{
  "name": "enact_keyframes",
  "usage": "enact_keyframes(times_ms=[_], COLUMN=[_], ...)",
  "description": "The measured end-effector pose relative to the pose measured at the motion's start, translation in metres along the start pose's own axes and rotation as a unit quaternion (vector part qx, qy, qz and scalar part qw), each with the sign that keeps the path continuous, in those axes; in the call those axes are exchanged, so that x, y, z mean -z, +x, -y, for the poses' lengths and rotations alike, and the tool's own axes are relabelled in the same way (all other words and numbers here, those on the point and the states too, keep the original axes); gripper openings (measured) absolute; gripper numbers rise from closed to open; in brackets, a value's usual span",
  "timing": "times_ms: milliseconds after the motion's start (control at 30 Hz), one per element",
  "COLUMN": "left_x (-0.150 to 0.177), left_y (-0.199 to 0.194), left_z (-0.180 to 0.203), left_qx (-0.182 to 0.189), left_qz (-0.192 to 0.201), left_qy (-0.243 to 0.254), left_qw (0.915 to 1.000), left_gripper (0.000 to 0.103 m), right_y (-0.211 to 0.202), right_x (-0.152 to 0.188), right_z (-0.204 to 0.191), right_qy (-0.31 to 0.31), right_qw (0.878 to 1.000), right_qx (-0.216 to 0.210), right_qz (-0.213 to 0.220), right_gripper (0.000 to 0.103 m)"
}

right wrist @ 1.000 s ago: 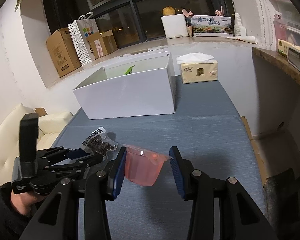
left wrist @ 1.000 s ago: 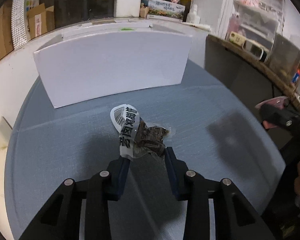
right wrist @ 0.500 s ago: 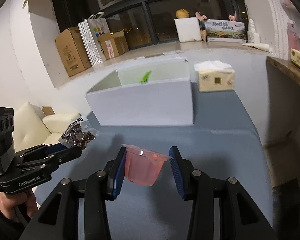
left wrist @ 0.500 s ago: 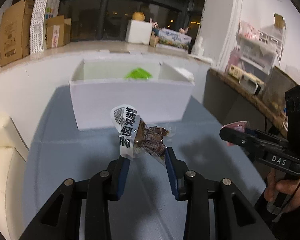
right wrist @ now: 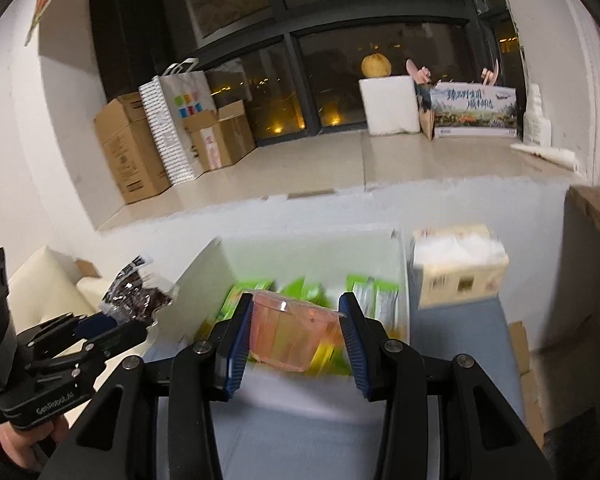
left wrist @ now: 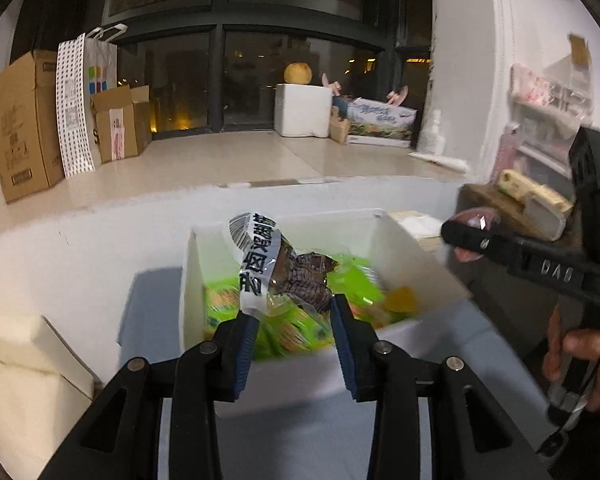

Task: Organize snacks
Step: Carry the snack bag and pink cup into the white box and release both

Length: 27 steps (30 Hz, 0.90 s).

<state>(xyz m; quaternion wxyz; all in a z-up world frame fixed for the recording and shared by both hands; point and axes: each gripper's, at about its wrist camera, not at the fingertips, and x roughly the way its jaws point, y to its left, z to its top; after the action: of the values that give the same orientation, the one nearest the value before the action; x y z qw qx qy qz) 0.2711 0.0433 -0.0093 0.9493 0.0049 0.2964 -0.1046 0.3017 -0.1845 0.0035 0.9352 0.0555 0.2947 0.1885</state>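
Note:
My left gripper [left wrist: 293, 308] holds a clear snack packet [left wrist: 284, 272] of dark pieces with a white printed strip, above the near left part of the open white box [left wrist: 420, 272]. Its jaws are opening, with the packet still between the pads. My right gripper [right wrist: 296, 308] is shut on a translucent pink jelly cup [right wrist: 296, 332], just over the box's near wall. Green snack packets [right wrist: 244, 296] lie inside the white box [right wrist: 308, 248]. In the right wrist view the left gripper [right wrist: 132, 324] and its packet [right wrist: 138, 296] hover left of the box. The right gripper [left wrist: 460, 236] shows at the box's right.
A tissue pack [right wrist: 456, 276] stands on the blue table [right wrist: 300, 432] right of the box. A cream sofa [right wrist: 44, 280] lies to the left. Cardboard boxes [right wrist: 132, 152] and a paper bag [right wrist: 172, 120] line the window sill behind. A shelf edge [left wrist: 532, 200] is at the right.
Both grippers have risen and moved forward from the table to above the white box, carrying the packet and the cup. The box's inside with green packets has come into view.

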Motion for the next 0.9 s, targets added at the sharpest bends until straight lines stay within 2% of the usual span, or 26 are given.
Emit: enact_keyframes(times_ms=[33,67,100,133,167,267,300,433,633,733,833,900], left_x=[-0.003,-0.005,-0.006,-0.006,-0.005,0.002,0.004,0.013,0.016,0.022,0.033,0.043], left_y=[0.010,0.018,0.028,0.037,0.040,0.049,0.050,0.046,0.021,-0.002,-0.032,-0.051], left_z=[-0.004,-0.008,-0.012,-0.016,-0.018,-0.019,-0.019,-0.016,-0.012,-0.005,0.011,0.021], left_qx=[-0.006,-0.010,-0.018,-0.030,-0.036,-0.041,-0.048,-0.058,-0.094,-0.092,-0.151,-0.159], left_qz=[-0.006,-0.012,-0.023,-0.032,-0.032,-0.049,-0.052,-0.046,-0.017,0.001,0.026,0.034], left_qy=[0.001,-0.004,-0.012,-0.019,-0.021,-0.017,-0.013,-0.015,-0.045,-0.049,-0.041,-0.043], left_qw=[1.0000,0.9999,0.9995,0.9988,0.9986,0.9978,0.9974,0.9971,0.9945,0.9946,0.9873,0.9858], left_gripper=[0.049,0.055,0.080,0.103,0.103,0.103,0.103,0.103,0.103,0.103,0.103,0.103], right_y=[0.013,0.019,0.027,0.035,0.037,0.037,0.037,0.039,0.011,-0.014,-0.048,-0.068], right_x=[-0.005,-0.007,-0.008,-0.008,-0.007,-0.002,0.000,0.009,0.027,0.037,0.054,0.066], right_z=[0.003,0.006,0.009,0.013,0.015,0.020,0.021,0.017,-0.007,-0.018,-0.027,-0.031], right_qy=[-0.002,-0.001,0.000,0.001,0.001,-0.004,-0.006,-0.018,-0.059,-0.062,-0.062,-0.057], right_qw=[1.000,1.000,0.999,0.998,0.998,0.998,0.998,0.997,0.994,0.996,0.996,0.997], right_qx=[0.014,0.028,0.040,0.054,0.063,0.055,0.057,0.071,0.094,0.068,0.064,0.049], right_qz=[-0.006,-0.011,-0.017,-0.019,-0.015,-0.011,-0.015,-0.037,-0.019,-0.017,-0.002,-0.005], right_gripper=[0.047,0.053,0.069,0.080,0.095,0.099,0.103,0.103,0.103,0.103,0.103,0.103])
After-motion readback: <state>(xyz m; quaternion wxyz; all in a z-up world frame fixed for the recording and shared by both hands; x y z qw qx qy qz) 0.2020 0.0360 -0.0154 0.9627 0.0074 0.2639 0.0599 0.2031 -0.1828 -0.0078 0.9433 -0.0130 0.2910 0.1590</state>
